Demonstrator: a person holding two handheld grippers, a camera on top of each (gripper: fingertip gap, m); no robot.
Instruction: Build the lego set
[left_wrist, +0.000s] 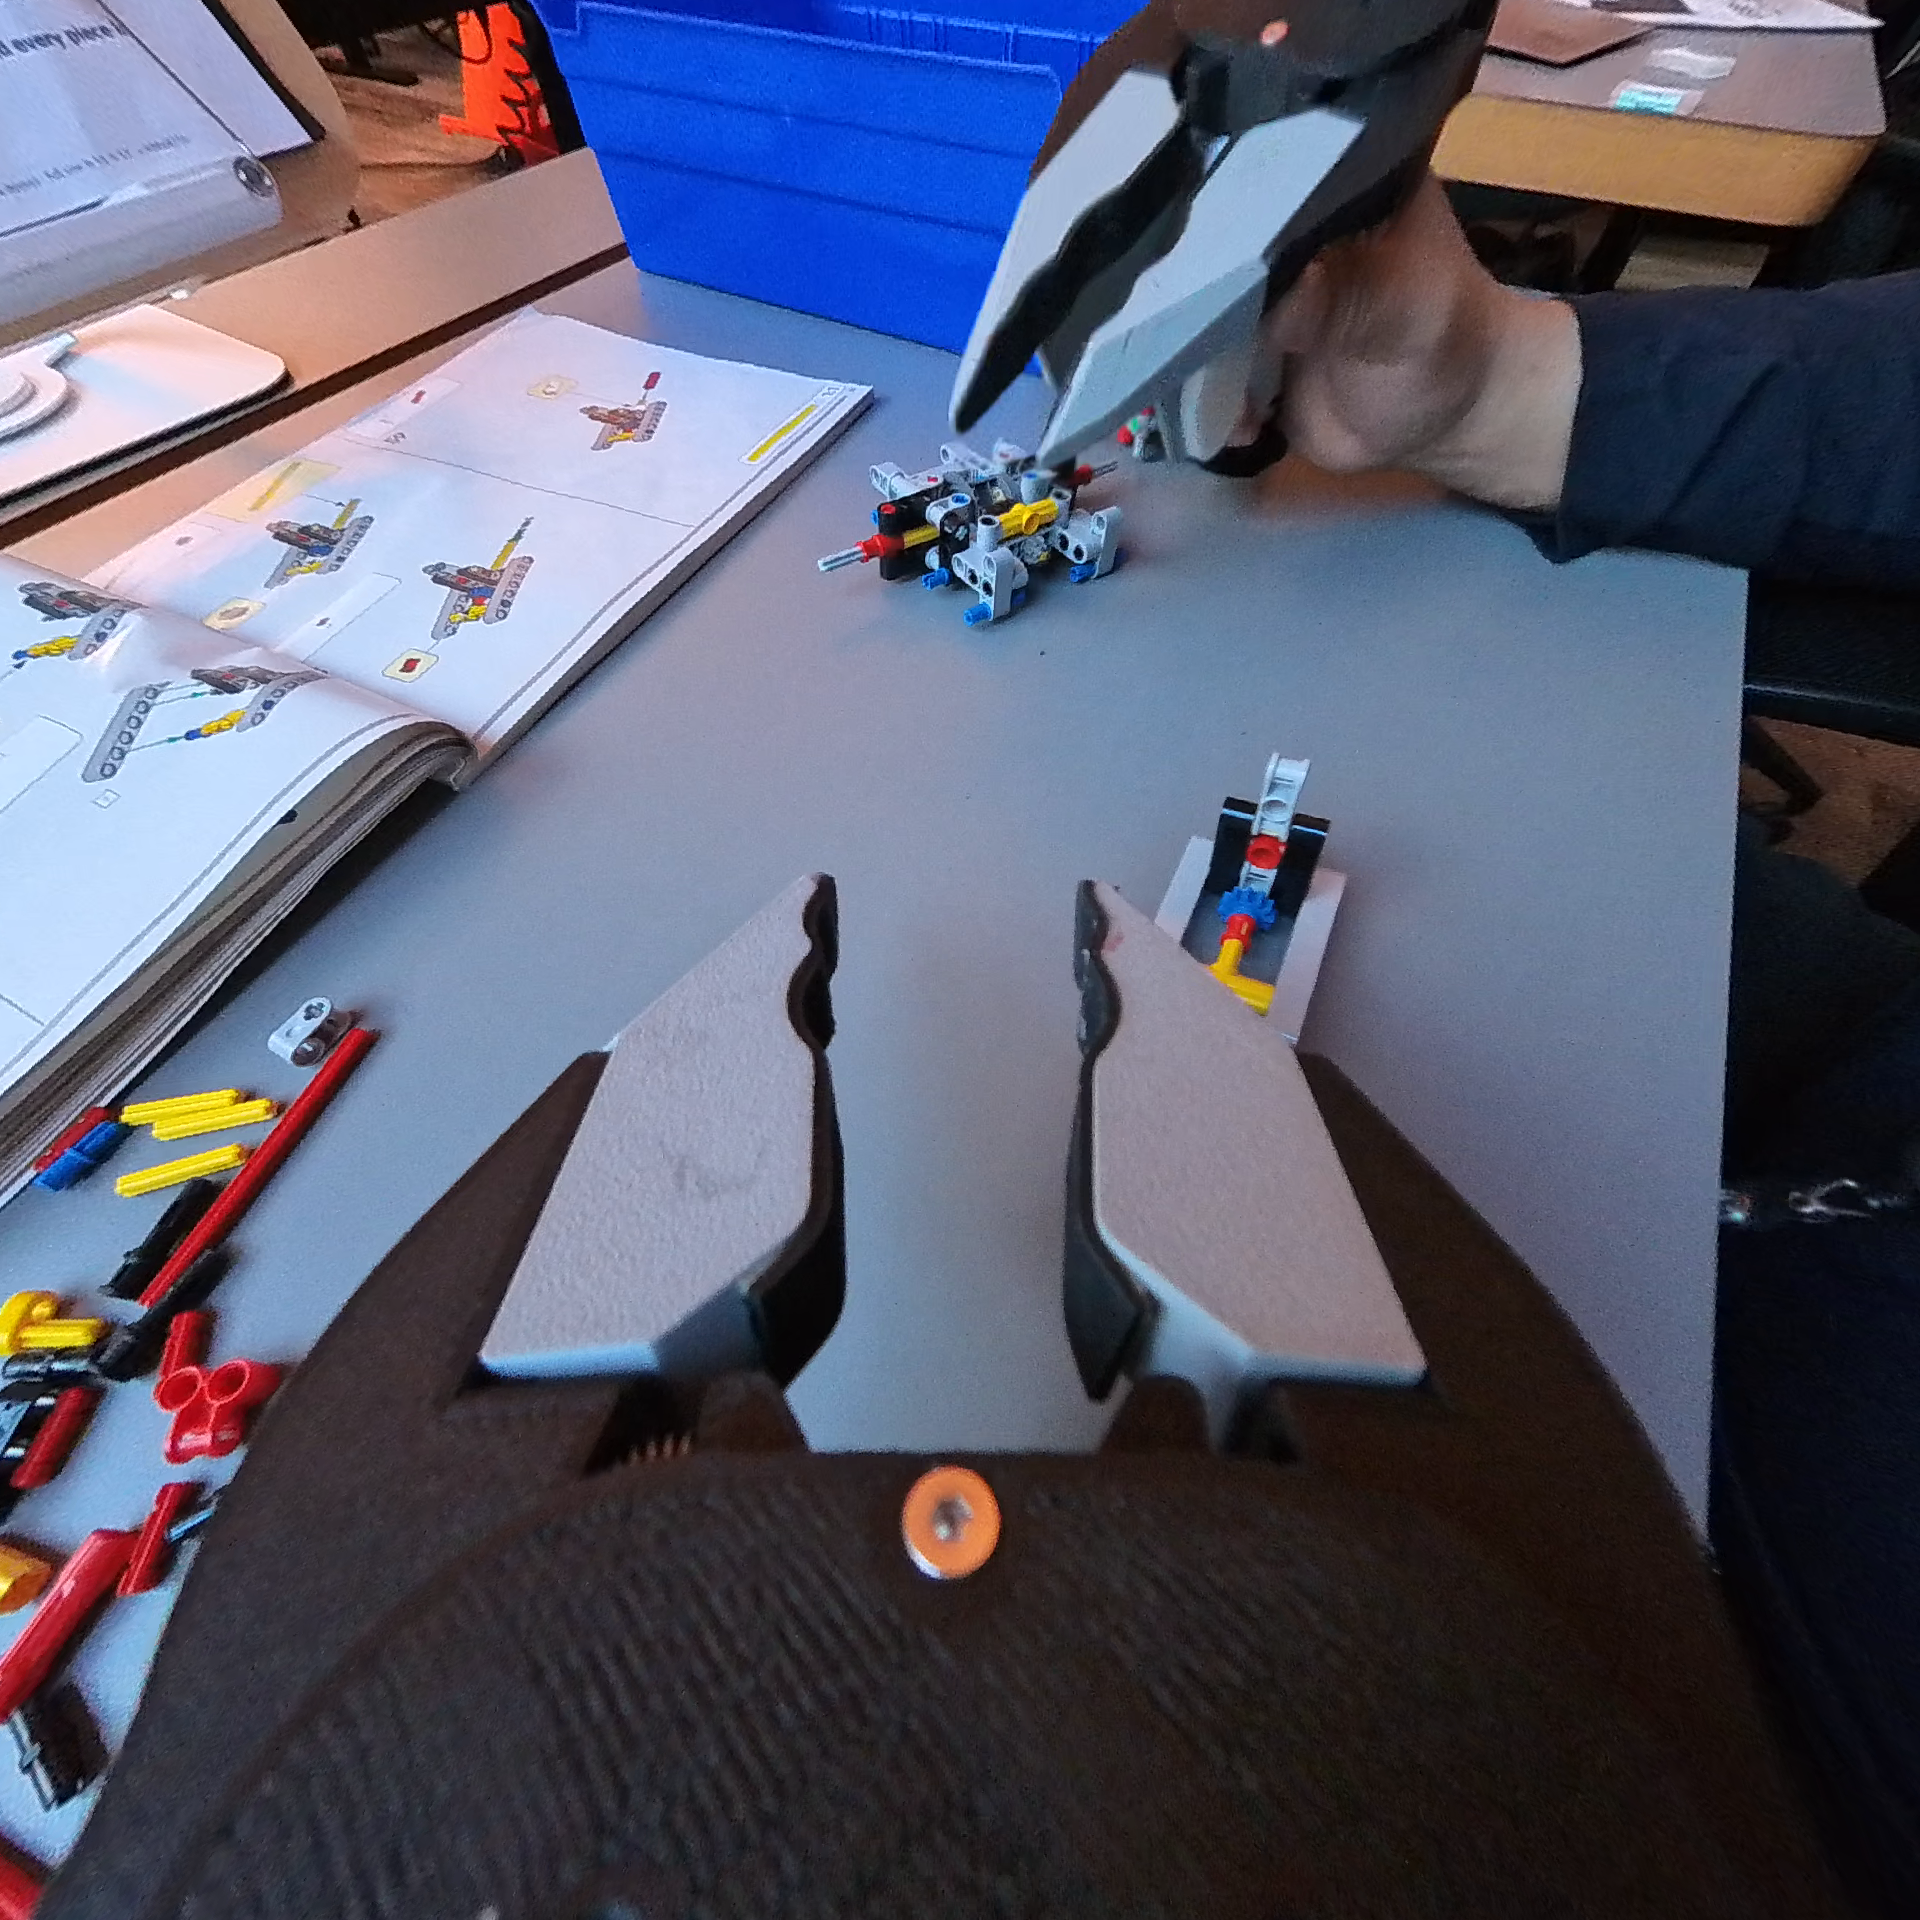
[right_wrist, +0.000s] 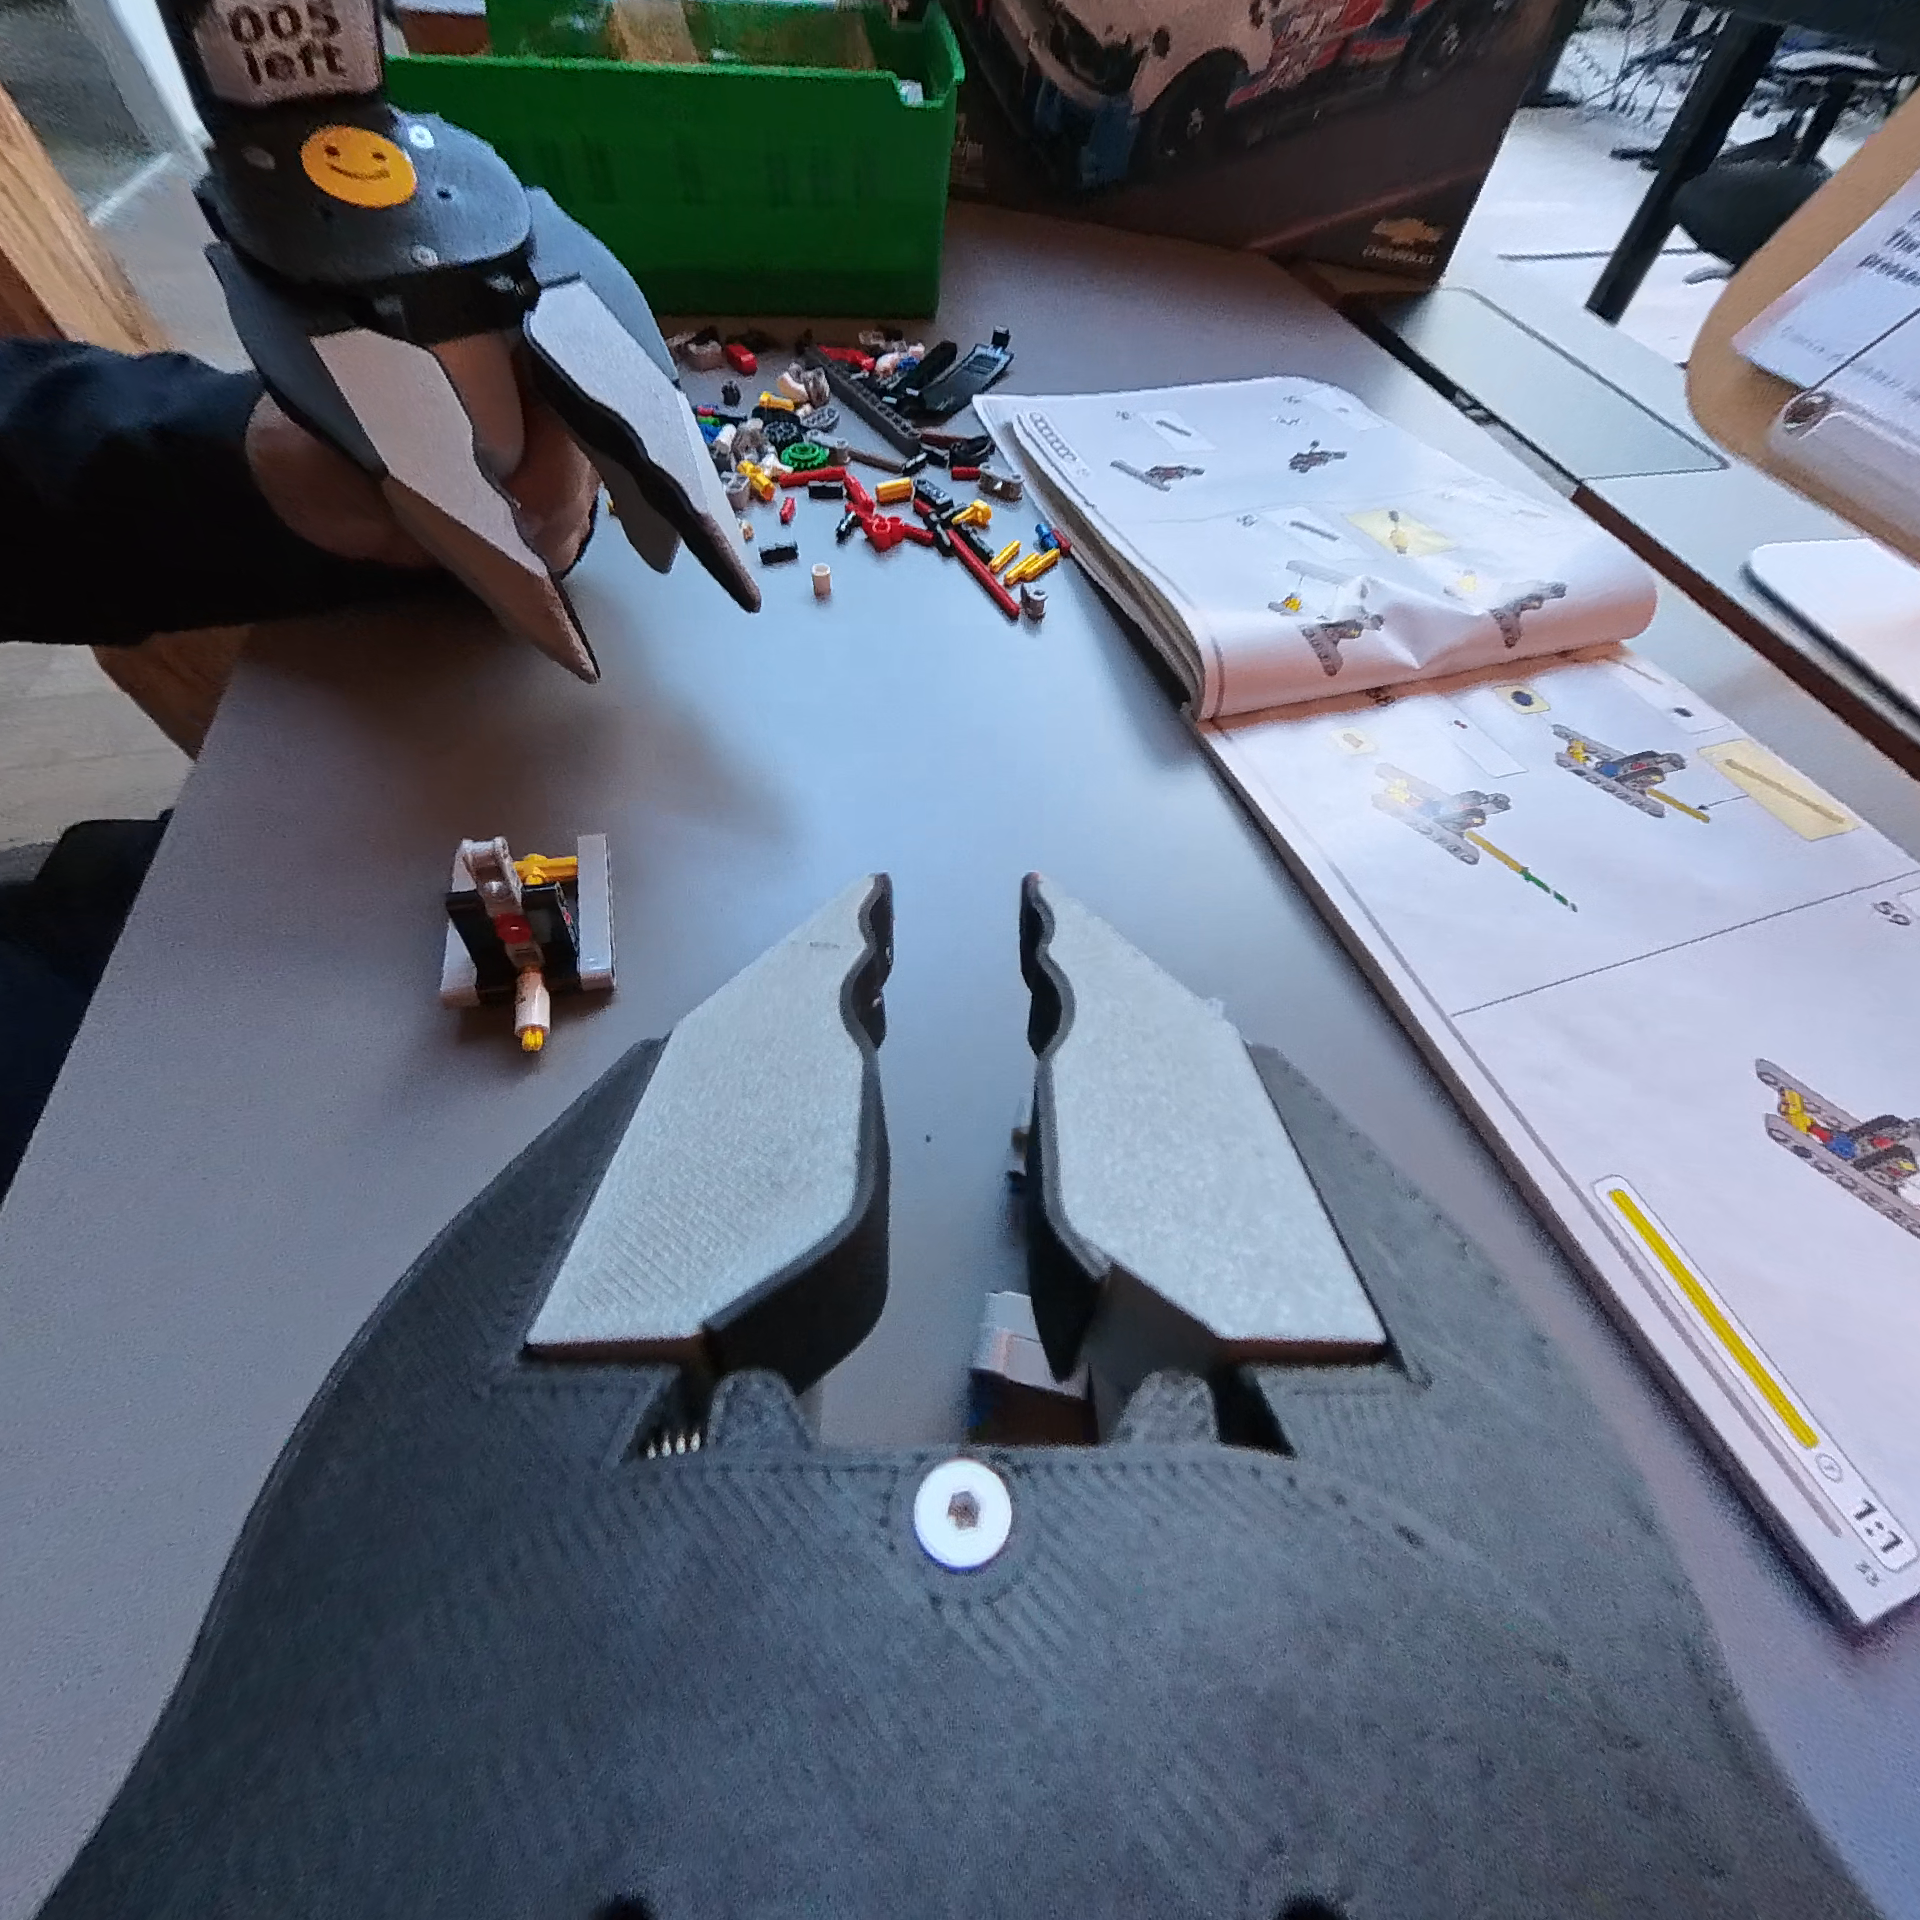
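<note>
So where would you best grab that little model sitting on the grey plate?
Probably across the black frame of the small model, coming from above: its flat opposite faces stand upright on the grey plate. The thin axle ending in a yellow tip looks easier to dislodge.

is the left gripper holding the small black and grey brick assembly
No, the left gripper is open over bare grey table, with the assembly beside it.
</note>
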